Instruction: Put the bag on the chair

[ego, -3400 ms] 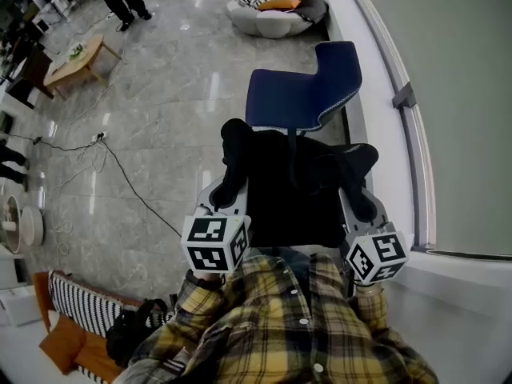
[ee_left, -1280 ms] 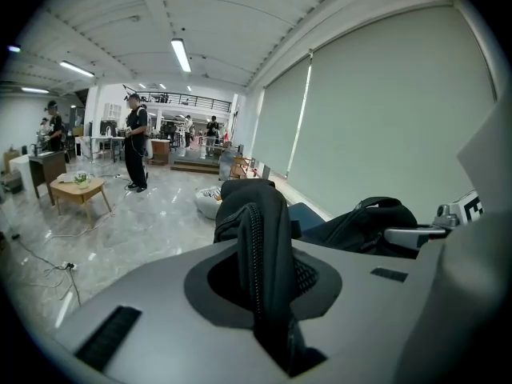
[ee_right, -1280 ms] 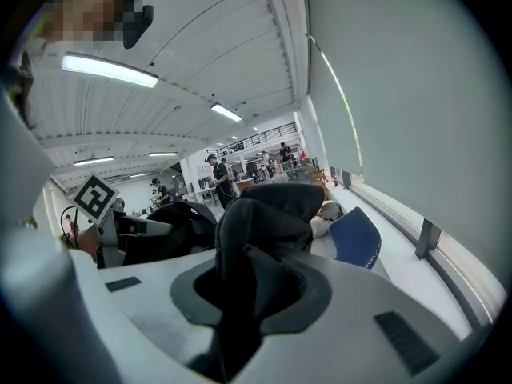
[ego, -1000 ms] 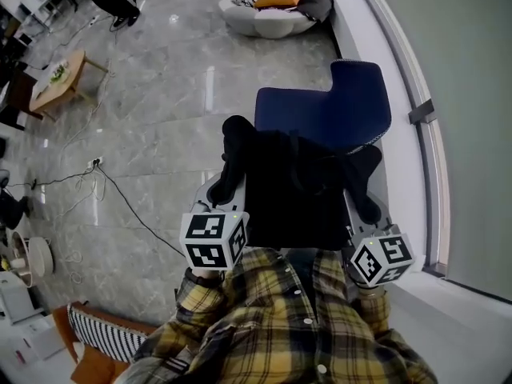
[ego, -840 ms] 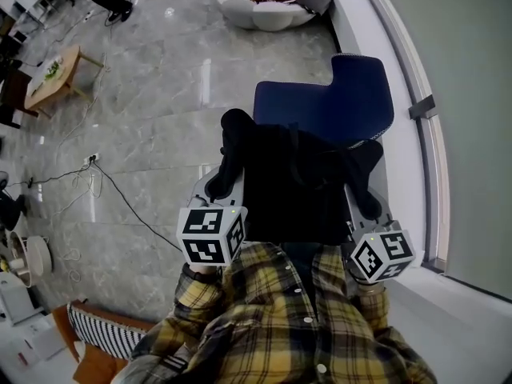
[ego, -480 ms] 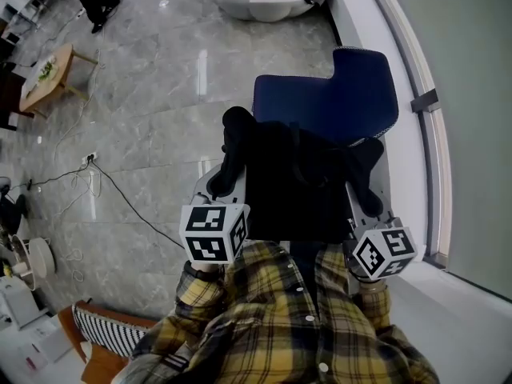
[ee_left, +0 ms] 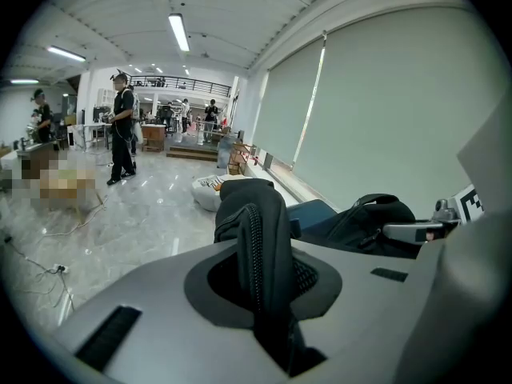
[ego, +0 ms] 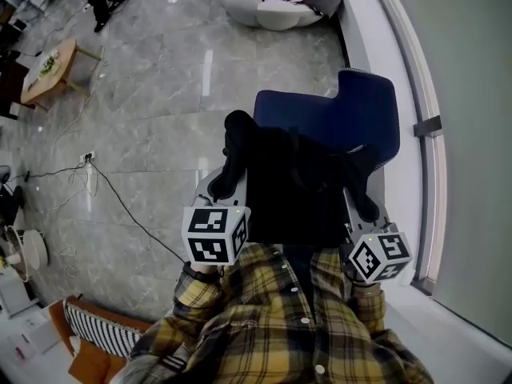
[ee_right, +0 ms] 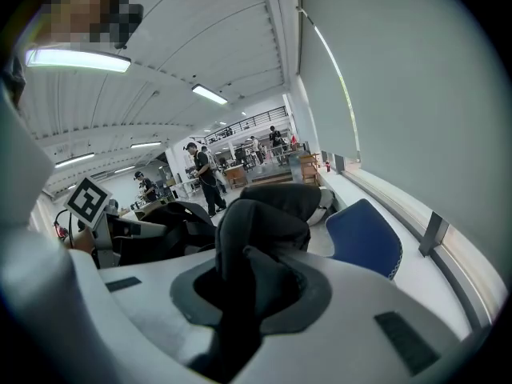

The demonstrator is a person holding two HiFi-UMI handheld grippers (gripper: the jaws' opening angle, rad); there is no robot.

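A black bag (ego: 292, 189) hangs between my two grippers, held off the floor just in front of a blue chair (ego: 324, 118). My left gripper (ego: 222, 184) is shut on the bag's left strap (ee_left: 260, 250). My right gripper (ego: 364, 206) is shut on the bag's right strap (ee_right: 252, 262). In the head view the bag overlaps the front edge of the chair's seat; whether it touches the seat I cannot tell. The chair's backrest (ee_right: 364, 238) shows to the right in the right gripper view.
A long white ledge (ego: 404, 86) runs beside the chair along the blind-covered window. A black cable (ego: 120, 202) trails over the grey marble floor on the left. A white lounge seat with cushions (ego: 276, 2) lies beyond the chair. People (ee_left: 122, 134) stand far off.
Both grippers and the bag have moved forward toward the chair, and the bag now covers more of the seat's front edge. Both grips are unchanged.
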